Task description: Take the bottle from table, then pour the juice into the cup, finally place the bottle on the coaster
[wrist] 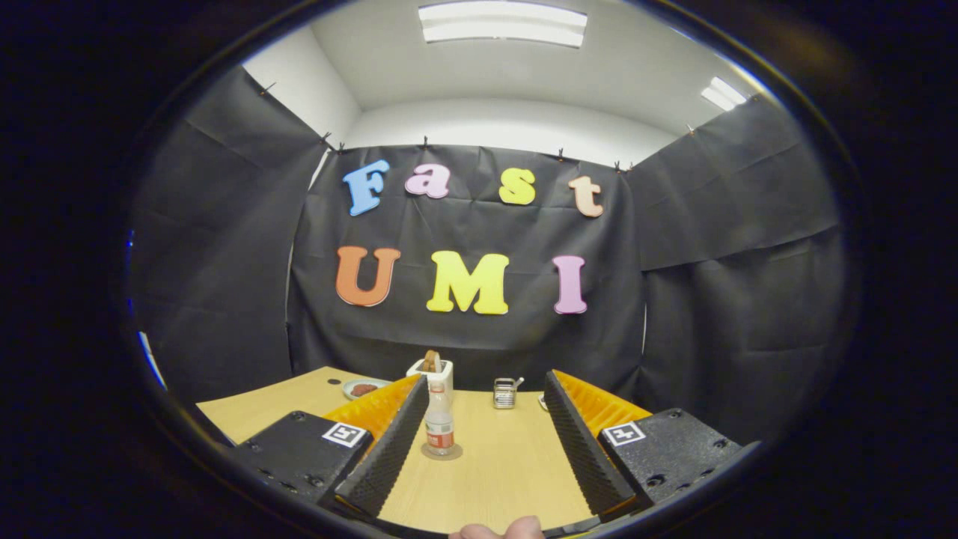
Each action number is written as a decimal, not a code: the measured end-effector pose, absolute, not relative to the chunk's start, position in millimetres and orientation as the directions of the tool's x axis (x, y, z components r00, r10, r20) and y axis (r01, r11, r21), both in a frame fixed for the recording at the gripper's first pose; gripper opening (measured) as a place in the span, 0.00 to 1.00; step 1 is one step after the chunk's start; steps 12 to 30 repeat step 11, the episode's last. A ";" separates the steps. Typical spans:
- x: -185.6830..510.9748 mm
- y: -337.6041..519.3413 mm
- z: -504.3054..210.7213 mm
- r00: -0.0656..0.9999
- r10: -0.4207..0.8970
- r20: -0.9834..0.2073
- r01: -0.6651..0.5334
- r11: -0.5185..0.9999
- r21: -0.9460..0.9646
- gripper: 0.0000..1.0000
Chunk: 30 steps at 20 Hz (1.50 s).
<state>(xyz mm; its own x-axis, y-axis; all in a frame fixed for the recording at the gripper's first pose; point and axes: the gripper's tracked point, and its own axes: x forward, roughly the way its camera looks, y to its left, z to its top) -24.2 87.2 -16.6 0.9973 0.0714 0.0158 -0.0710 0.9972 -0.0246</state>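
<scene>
A small clear bottle (439, 427) with a red label stands upright on a round coaster (442, 452) on the wooden table (509, 464). It sits between my fingers, close beside the left finger (393, 449) and far from the right one. My gripper (486, 383) is open wide and holds nothing. A small clear cup (505, 393) with a handle stands farther back on the table, beyond the fingertips and a little right of the bottle.
Behind the bottle stands a white toaster (432, 369) with bread in it. To its left is a plate (364, 388) with something red on it. Black cloth walls close off the table's far side. A person's fingertip (498, 530) shows below the fingers.
</scene>
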 end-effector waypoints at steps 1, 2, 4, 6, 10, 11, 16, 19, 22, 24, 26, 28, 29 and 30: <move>-24.3 87.8 -15.0 0.997 0.072 0.018 -0.071 0.997 -0.024 0.99; -24.0 88.3 -12.4 0.997 0.070 0.021 -0.070 0.997 -0.024 0.99; -25.1 91.1 -8.4 0.997 0.073 0.031 -0.072 0.997 -0.026 0.99; -26.4 95.5 -6.3 0.996 0.082 0.033 -0.081 0.996 -0.023 0.99; -24.4 99.7 -3.6 0.995 0.092 0.035 -0.092 0.996 -0.022 0.99; -23.6 100.9 -5.8 0.995 0.095 0.028 -0.094 0.995 -0.017 0.99; -23.6 100.9 -5.8 0.995 0.095 0.028 -0.094 0.995 -0.017 0.99; -23.6 100.9 -5.8 0.995 0.095 0.028 -0.094 0.995 -0.017 0.99; -23.6 100.9 -5.8 0.995 0.095 0.028 -0.094 0.995 -0.017 0.99; -23.6 100.9 -5.8 0.995 0.095 0.028 -0.094 0.995 -0.017 0.99; -23.6 100.9 -5.8 0.995 0.095 0.028 -0.094 0.995 -0.017 0.99; -23.6 100.9 -5.8 0.995 0.095 0.028 -0.094 0.995 -0.017 0.99; -23.6 100.9 -5.8 0.995 0.095 0.028 -0.094 0.995 -0.017 0.99; -23.6 100.9 -5.8 0.995 0.095 0.028 -0.094 0.995 -0.017 0.99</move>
